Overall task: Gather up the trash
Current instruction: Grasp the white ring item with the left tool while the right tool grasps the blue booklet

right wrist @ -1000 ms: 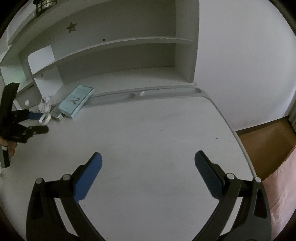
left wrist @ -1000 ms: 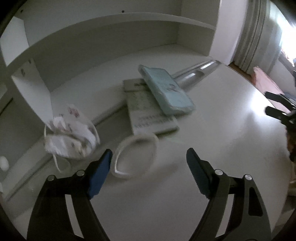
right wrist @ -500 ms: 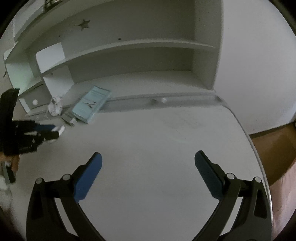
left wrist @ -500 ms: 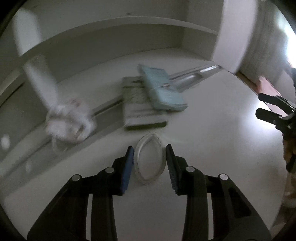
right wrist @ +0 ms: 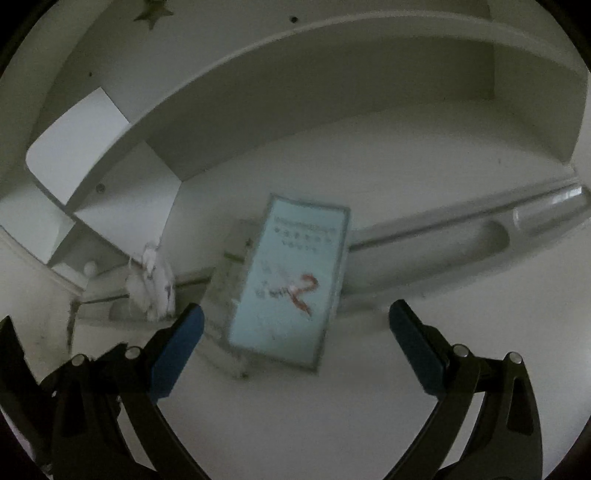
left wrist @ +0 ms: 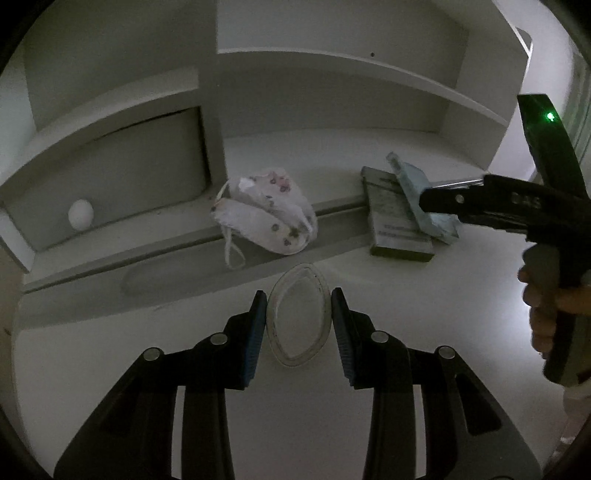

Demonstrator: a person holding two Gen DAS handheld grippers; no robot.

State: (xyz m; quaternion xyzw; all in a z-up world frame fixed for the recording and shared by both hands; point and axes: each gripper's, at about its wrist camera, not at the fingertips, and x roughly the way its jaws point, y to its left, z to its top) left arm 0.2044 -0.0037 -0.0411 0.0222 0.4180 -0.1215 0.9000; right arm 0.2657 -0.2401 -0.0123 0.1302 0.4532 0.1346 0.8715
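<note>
Left gripper point(left wrist: 298, 322) clamps the white ring point(left wrist: 298, 314); right gripper point(right wrist: 295, 328), wide, faces the blue packet point(right wrist: 291, 280). Next: close on it.

1. A white desk point(left wrist: 461, 332) fills the lower part of both views, its top plain and dimly lit.
2. A long pen groove point(left wrist: 177, 280) runs across the desk near its back edge.
3. A white shelf unit point(left wrist: 332, 62) rises behind the groove, with a curved shelf board spanning it.
4. A small drawer point(left wrist: 110, 184) with a round white knob point(left wrist: 80, 219) sits in the unit's left side.
5. A dark star point(right wrist: 153, 11) marks the upper panel.
6. Brighter light glows at the desk's far right edge in the left wrist view.
</note>
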